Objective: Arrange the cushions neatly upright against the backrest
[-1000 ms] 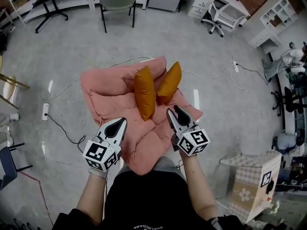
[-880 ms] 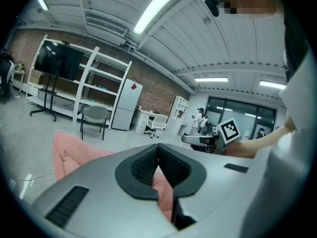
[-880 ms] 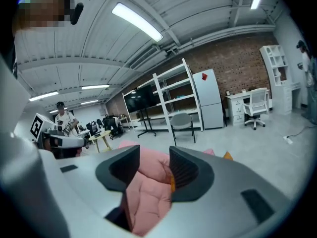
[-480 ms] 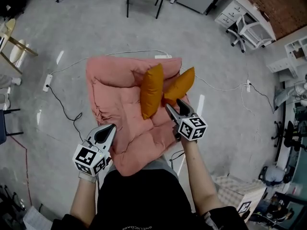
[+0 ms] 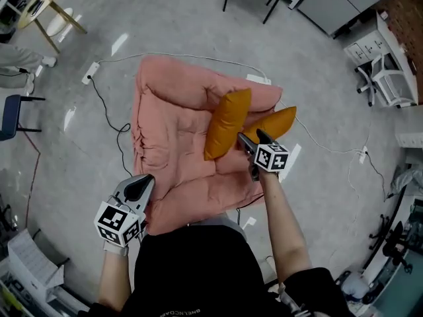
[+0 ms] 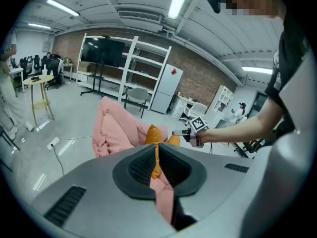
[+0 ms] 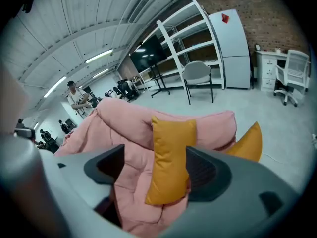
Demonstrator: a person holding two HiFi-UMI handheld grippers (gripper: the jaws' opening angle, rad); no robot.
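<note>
pink seat [image 5: 172,131]: upright cushion [image 5: 227,124] against its backrest, second cushion [image 5: 276,123] at its right edge | right gripper [image 5: 251,137]: jaws opening, upright cushion between them | left gripper [image 5: 141,182]: jaws closed, empty, by seat's front corner

Nothing can be read. White print on the person's black shirt [image 5: 192,269] is too small; the white cabinet [image 7: 233,38] bears a small red mark.

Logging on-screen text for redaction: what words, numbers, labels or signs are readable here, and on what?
No text reads clearly.
Black shirt print: upside down, cut off, unreadable.
Red sticker on white cabinet: too small to read.
Marker cube: square pattern only, no letters.
</note>
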